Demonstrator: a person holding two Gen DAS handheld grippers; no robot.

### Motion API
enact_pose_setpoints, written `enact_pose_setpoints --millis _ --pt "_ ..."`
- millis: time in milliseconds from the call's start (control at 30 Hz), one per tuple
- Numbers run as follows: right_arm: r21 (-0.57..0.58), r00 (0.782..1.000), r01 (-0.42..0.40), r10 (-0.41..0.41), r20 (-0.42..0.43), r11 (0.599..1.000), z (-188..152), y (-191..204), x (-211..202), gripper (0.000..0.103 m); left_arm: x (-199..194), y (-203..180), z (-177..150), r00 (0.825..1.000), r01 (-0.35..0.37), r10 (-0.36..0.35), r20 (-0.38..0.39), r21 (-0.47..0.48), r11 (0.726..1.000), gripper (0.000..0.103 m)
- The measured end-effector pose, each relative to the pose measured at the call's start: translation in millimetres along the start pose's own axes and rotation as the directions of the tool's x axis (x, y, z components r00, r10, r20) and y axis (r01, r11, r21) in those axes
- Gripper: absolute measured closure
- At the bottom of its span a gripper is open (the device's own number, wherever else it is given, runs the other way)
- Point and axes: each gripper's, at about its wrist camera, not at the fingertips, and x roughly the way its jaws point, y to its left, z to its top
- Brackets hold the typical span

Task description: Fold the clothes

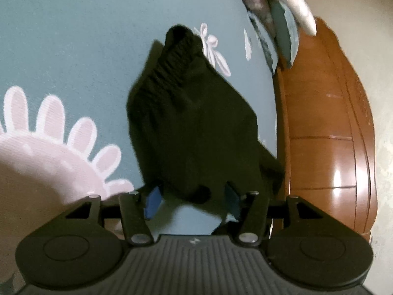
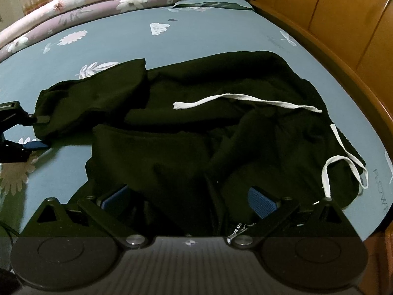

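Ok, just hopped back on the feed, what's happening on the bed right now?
A person is working both tongs on a dark hooded sweatshirt lying crumpled on the blue floral bedsheet. The left tongs stand open around a sleeve cuff; the right tongs stand open over the near edge. The white drawstring lies loose. Nothing is folded yet.

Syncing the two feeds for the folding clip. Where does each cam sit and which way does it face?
Left wrist: on the left gripper, low over the blue bedsheet, facing along a black garment toward the wooden bed frame; its open fingers show.
Right wrist: on the right gripper, facing across the garment and its white drawstring toward folded quilts; open fingers show.
Shared: garment, sheet, bed frame; the left gripper also appears at the right view's left edge.
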Motion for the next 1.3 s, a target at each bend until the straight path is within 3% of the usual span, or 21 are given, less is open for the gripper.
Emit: enact_pose_setpoints --millis 100,233,333,467,500,533,600,667,767,867,933,1033,1133,1233,1300 --pt "-0.004 1.000 -0.002 0.002 0.001 1.000 0.2 0.2 0.2 0.000 -11.3 -0.5 6.7 0.991 -0.016 0.016 0.130 -0.006 1.000 0.048" --pt "-0.002 1.000 -0.002 0.002 -0.001 1.000 0.2 -1.2 0.9 0.000 -36.4 -3.1 13.4 0.954 0.010 -0.018 0.299 0.028 1.000 0.048" --pt "0.006 1.000 -0.001 0.001 -0.006 1.000 1.5 -1.9 4.0 0.000 -40.7 -0.1 17.4 0.947 0.040 -0.050 0.317 0.039 0.998 0.048" --pt "-0.013 1.000 -0.007 0.007 -0.007 1.000 2.6 1.2 5.1 0.000 -41.9 4.9 18.7 0.928 0.024 -0.039 0.371 0.044 0.999 0.050" --pt "-0.015 1.000 -0.007 0.007 -0.008 1.000 2.5 1.5 5.4 0.000 -42.3 4.9 18.8 0.922 0.016 -0.034 0.385 0.051 0.999 0.061" --pt "-0.015 1.000 -0.006 0.006 -0.010 1.000 2.5 1.3 5.9 0.000 -41.8 1.4 18.9 0.920 -0.012 -0.017 0.393 0.072 0.997 0.078" --pt "-0.009 1.000 -0.004 0.003 -0.013 1.000 2.7 0.8 6.7 0.000 -42.8 -7.8 16.6 0.915 -0.089 0.031 0.402 0.125 0.988 0.088" --pt "-0.007 1.000 -0.001 0.001 -0.014 1.000 3.0 0.9 7.0 0.000 -45.3 -18.1 12.6 0.909 -0.177 0.089 0.408 0.183 0.967 0.088" --pt "-0.013 1.000 0.001 -0.001 -0.015 1.000 3.8 2.2 7.5 0.000 -51.1 -22.0 8.2 0.915 -0.256 0.161 0.369 0.226 0.940 0.088" --pt "-0.024 1.000 0.004 -0.005 -0.015 1.000 4.9 3.1 7.9 0.000 -52.8 -17.8 7.5 0.931 -0.306 0.234 0.281 0.249 0.919 0.088" --pt "-0.030 1.000 0.008 -0.008 -0.012 1.000 5.8 3.6 7.4 0.000 -56.5 -17.2 7.4 0.929 -0.327 0.260 0.265 0.256 0.910 0.083" --pt "-0.035 1.000 0.013 -0.014 -0.007 0.999 7.0 4.1 5.8 0.000 -70.0 -22.7 13.1 0.922 -0.320 0.229 0.312 0.281 0.905 0.079" --pt "-0.036 1.000 0.018 -0.018 -0.001 0.999 7.9 3.9 3.8 0.000 -83.4 -28.3 18.8 0.913 -0.314 0.196 0.358 0.306 0.899 0.065" --pt "-0.032 1.000 0.018 -0.018 -0.001 0.999 8.3 3.5 4.2 0.000 -82.9 -33.0 33.2 0.885 -0.359 0.199 0.421 0.344 0.867 0.065" --pt "-0.034 1.000 0.019 -0.020 -0.003 0.999 8.7 4.2 4.8 0.000 -71.5 -27.2 45.2 0.881 -0.380 0.223 0.417 0.345 0.858 0.065"
